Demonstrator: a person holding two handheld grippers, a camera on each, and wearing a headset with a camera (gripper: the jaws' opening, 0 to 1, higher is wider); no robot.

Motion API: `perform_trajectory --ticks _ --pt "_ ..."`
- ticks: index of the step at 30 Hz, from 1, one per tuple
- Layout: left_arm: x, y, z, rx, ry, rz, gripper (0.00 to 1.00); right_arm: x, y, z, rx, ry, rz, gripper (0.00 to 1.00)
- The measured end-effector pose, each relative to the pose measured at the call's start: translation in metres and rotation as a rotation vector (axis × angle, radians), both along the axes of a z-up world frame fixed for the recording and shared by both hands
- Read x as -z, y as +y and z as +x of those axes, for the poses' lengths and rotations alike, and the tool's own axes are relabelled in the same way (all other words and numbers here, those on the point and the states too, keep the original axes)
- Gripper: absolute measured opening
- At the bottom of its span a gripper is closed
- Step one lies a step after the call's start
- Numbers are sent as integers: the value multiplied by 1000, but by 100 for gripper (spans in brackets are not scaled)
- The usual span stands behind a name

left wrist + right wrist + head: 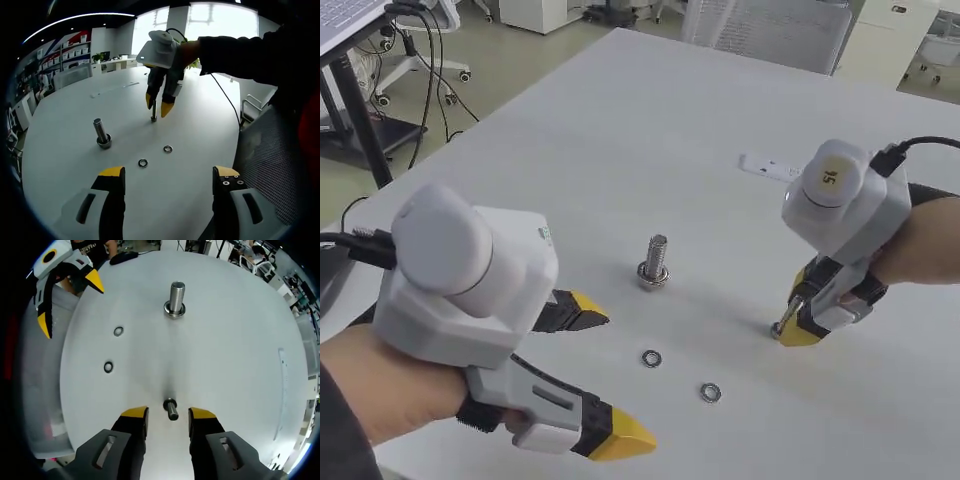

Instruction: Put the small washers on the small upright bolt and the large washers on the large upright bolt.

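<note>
The large bolt (655,260) (101,132) (176,296) stands upright mid-table with a large washer around its base. Two small washers (651,358) (710,392) (143,163) (118,331) lie flat in front of it. The small bolt (785,320) (154,113) (171,409) stands upright between the jaws of my right gripper (792,328) (158,105) (169,413), with a gap on each side. My left gripper (608,372) (170,173) (69,302) hovers open and holds nothing, just left of the washers.
A white strip (765,167) lies on the table behind the right gripper. A mesh chair (770,30) stands at the far edge, and a desk with cables (360,90) is off the table's left side.
</note>
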State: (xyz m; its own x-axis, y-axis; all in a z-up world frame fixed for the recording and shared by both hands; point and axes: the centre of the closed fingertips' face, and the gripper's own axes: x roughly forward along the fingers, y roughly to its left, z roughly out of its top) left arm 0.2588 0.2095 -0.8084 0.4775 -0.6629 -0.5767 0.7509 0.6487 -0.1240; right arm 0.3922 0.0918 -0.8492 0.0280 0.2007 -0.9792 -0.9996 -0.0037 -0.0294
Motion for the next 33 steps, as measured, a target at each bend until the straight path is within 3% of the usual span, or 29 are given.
perform_trajectory --ticks 16,24,33 --pt "-2 -1 0 7 -5 2 70 -6 -25 -8 55 -3 5 36" --pt "-2 -2 0 13 -8 2 70 -4 -37 -27 71 9 1 36" --pt "-4 -2 -1 13 -15 2 70 -3 -35 -48 66 19 10 36"
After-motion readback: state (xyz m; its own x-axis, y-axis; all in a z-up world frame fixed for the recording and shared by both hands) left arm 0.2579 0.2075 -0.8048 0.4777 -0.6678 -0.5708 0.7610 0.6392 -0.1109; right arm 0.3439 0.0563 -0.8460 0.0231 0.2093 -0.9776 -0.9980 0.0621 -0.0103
